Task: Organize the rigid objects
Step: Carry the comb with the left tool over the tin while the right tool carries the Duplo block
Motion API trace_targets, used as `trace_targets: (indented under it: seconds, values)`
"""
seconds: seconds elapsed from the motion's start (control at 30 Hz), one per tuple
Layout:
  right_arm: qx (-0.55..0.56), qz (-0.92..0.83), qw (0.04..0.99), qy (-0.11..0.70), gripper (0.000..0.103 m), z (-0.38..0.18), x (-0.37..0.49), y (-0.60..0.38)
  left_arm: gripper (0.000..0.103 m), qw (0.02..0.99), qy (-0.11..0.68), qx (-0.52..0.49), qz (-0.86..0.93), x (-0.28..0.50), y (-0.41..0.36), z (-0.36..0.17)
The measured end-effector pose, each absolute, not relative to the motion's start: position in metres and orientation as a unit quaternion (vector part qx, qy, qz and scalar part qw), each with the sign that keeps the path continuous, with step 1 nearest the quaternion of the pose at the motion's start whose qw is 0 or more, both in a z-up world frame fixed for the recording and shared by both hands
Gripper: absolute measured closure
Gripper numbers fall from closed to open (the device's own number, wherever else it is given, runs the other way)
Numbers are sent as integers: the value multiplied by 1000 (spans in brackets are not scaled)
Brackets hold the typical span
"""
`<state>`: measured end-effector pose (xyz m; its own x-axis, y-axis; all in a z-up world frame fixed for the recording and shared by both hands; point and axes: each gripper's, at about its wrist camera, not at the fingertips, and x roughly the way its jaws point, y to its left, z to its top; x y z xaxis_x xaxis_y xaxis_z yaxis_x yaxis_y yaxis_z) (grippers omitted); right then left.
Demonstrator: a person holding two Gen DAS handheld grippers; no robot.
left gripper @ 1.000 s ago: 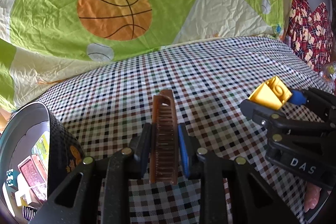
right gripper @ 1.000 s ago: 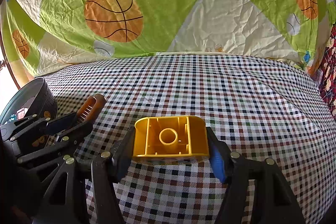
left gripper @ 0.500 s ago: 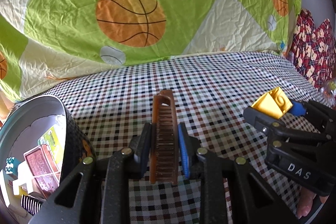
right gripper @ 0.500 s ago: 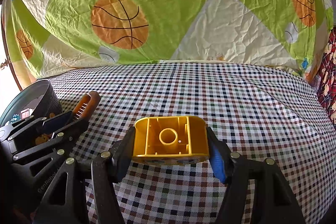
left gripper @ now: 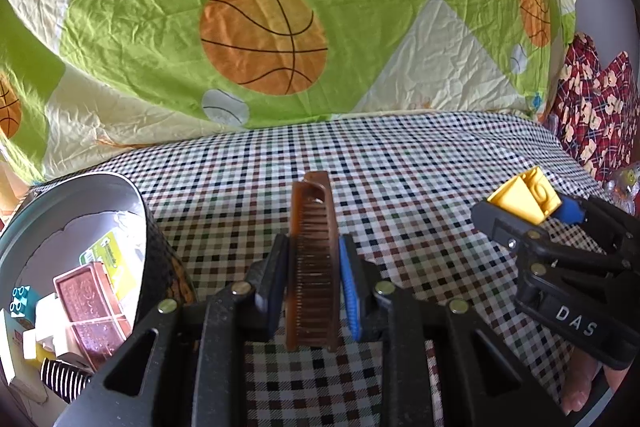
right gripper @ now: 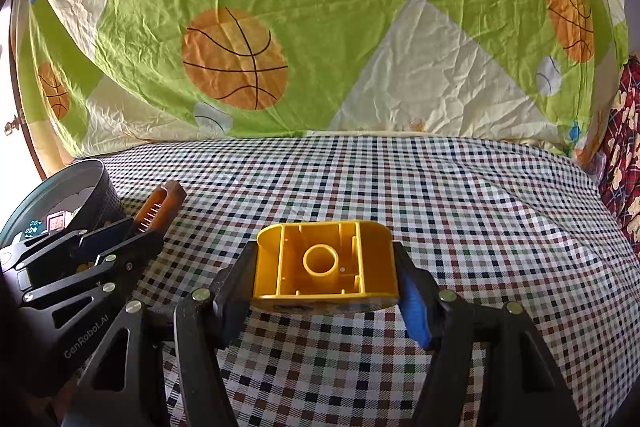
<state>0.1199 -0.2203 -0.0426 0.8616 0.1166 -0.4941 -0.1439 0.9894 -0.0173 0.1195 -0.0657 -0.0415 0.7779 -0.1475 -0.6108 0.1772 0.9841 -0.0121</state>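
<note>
Left gripper [left gripper: 310, 279]: jaws closed tight on a brown comb [left gripper: 312, 267], gripped across its width, teeth facing the camera, long axis pointing away up the frame. Comb is lifted clear of the checked cloth [left gripper: 400, 167].

Right gripper [right gripper: 326, 285]: jaws partly open, clamped on the two sides of a yellow toy block [right gripper: 326, 263], hollow underside toward the lens. Block also off the cloth.

Lower left of the left wrist view: round dark tin [left gripper: 132, 195], just beside the left gripper. It already holds several items: a reddish box, a green-labelled packet, a teal block, a striped piece.

Judgement: sorting well advanced. No loose objects visible on the cloth. Remaining: the comb and the yellow block, presumably bound for the tin, comb nearer.
</note>
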Motion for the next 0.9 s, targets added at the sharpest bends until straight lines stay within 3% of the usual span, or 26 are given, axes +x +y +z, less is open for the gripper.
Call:
trace_targets:
  seconds: [0.9]
  values:
    - [-47,98,972,206,38,-38,96,-210,79,952,294,26,-77,95,-56,-33]
